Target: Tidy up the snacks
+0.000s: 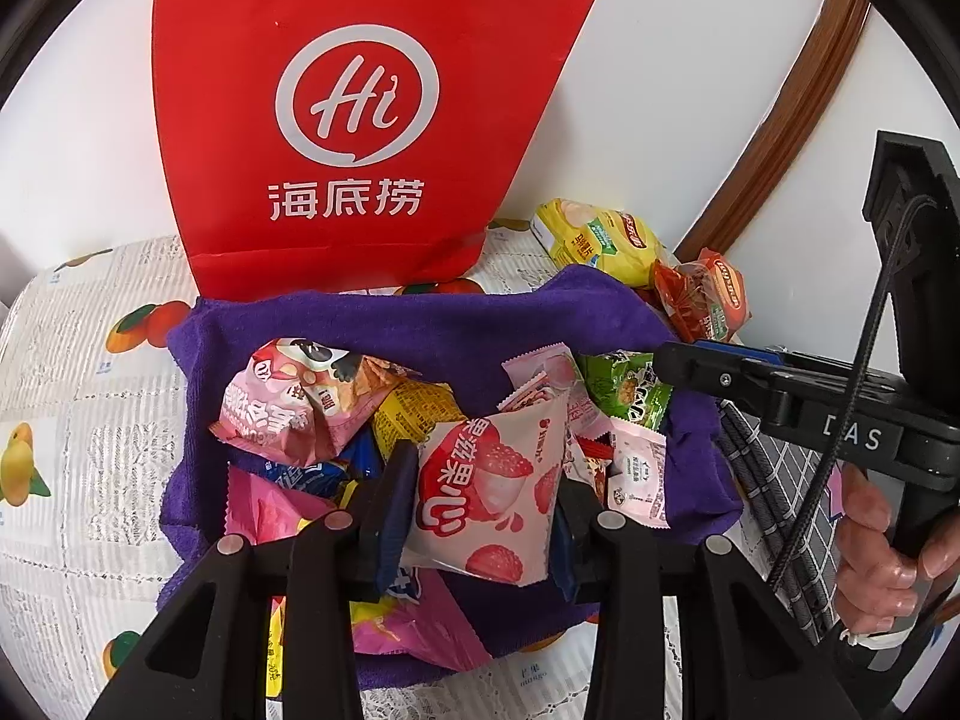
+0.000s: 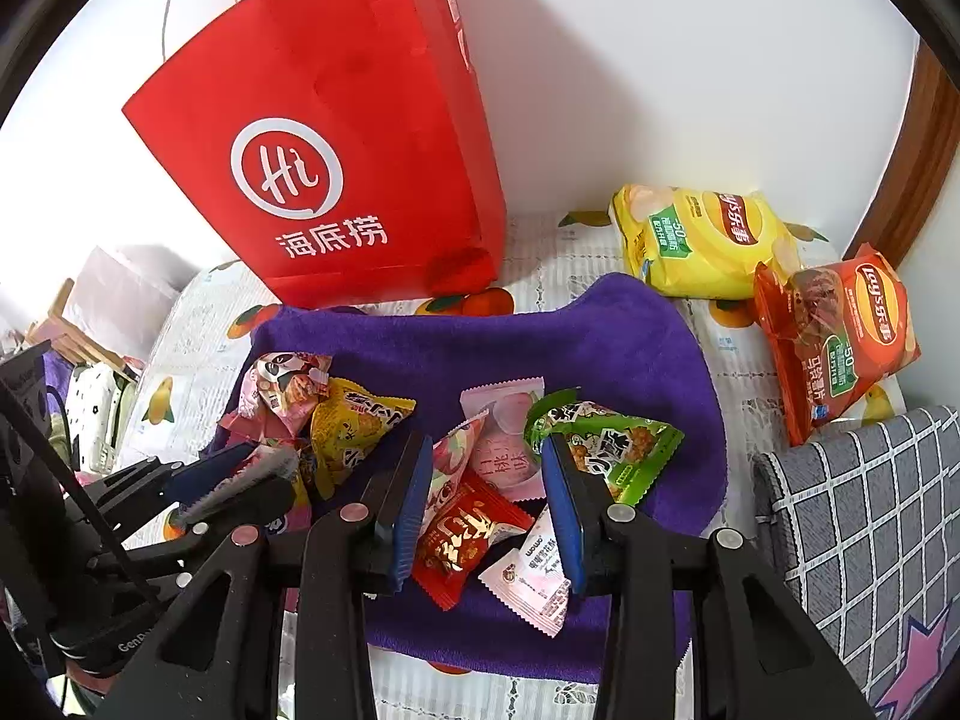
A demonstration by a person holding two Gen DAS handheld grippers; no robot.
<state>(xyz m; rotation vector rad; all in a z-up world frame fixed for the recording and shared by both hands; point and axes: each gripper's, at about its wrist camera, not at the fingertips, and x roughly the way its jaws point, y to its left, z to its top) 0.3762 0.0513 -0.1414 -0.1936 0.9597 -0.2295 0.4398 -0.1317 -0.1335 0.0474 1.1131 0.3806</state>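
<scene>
**A:** So where's the lychee jelly packet (image 1: 480, 498) at right now? And how much of the snack sorting can be called done?

**B:** The packet is pinched between the blue pads of the left gripper (image 1: 480, 504), held just above the snack pile (image 1: 336, 414) on the purple towel (image 1: 432, 324). The jaws are set only as wide as the packet itself. The right gripper (image 2: 489, 510) is hovering over the other end of the pile; its fingers are parted with nothing clamped, and a red candy packet (image 2: 465, 540) and a white-pink sachet (image 2: 531, 576) can be seen lying under the gap.

**A:** And the progress?

**B:** Early days, judging by the layout. Two Lay's chip bags, the yellow one (image 2: 708, 240) and the red one (image 2: 840, 342), are already placed apart from the towel near the wall, so those might be counted as sorted. Everything else is still heaped: the panda-print bag (image 2: 288, 384), the yellow packet (image 2: 354, 432), the green packet (image 2: 606, 444), the peach one (image 2: 504, 414). The red Haidilao bag (image 1: 360, 120) is stood behind the towel, and whether anything has been dropped inside can't be told. Most of it is left to be done.
</scene>
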